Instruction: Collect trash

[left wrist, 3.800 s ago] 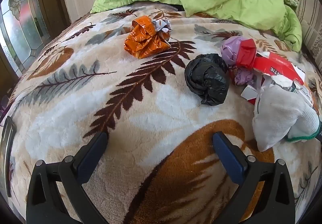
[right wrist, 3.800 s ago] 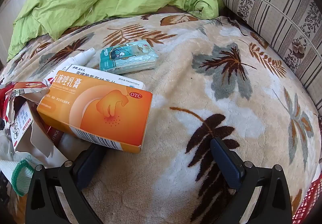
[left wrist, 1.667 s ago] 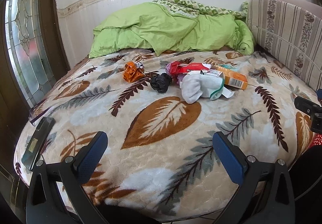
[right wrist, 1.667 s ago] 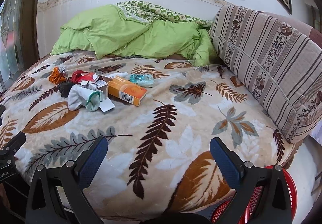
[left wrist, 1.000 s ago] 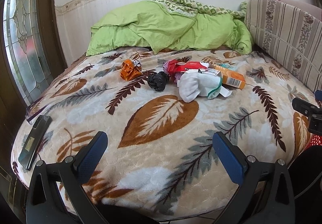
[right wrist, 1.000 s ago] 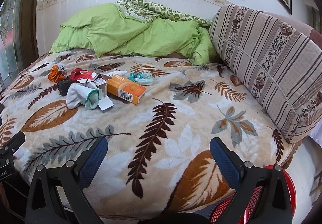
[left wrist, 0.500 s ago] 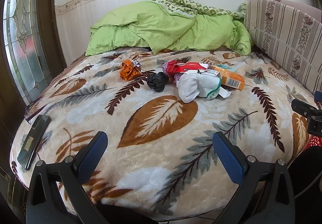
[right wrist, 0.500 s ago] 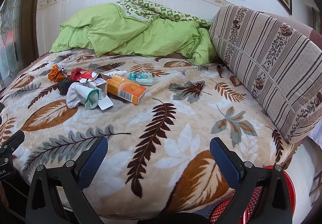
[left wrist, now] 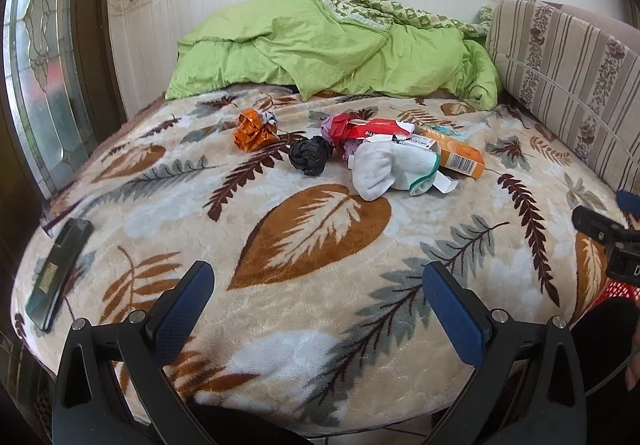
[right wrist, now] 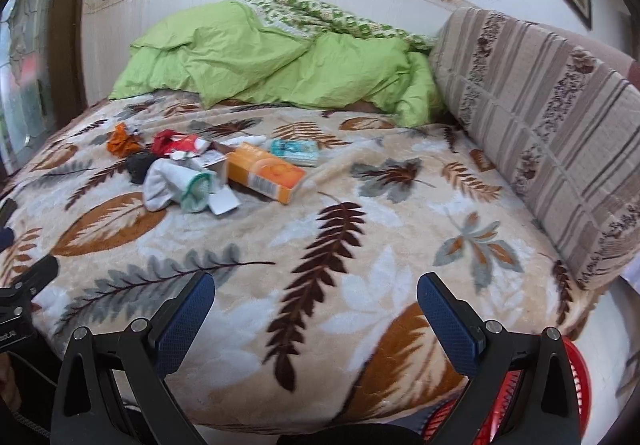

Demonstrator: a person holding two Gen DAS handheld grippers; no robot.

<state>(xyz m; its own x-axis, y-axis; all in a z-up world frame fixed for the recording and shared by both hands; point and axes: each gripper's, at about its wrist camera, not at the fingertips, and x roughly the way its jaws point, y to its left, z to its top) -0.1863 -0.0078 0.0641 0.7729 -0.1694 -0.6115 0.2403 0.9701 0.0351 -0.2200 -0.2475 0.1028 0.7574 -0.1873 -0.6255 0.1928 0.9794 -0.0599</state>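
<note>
Trash lies in a cluster on the leaf-patterned blanket: an orange crumpled wrapper, a black crumpled bag, a red and white package, a white sock-like cloth and an orange box. In the right wrist view the orange box, the white cloth and a teal tissue pack show. My left gripper is open and empty, well short of the trash. My right gripper is open and empty, over the bed's near edge.
A green duvet is heaped at the far end. A striped cushion lines the right side. A dark phone lies at the bed's left edge. A red basket sits on the floor at lower right.
Both grippers pulled far back from the trash earlier and stay open. In the last half second the right view has shifted slightly and blurred; the left is nearly still.
</note>
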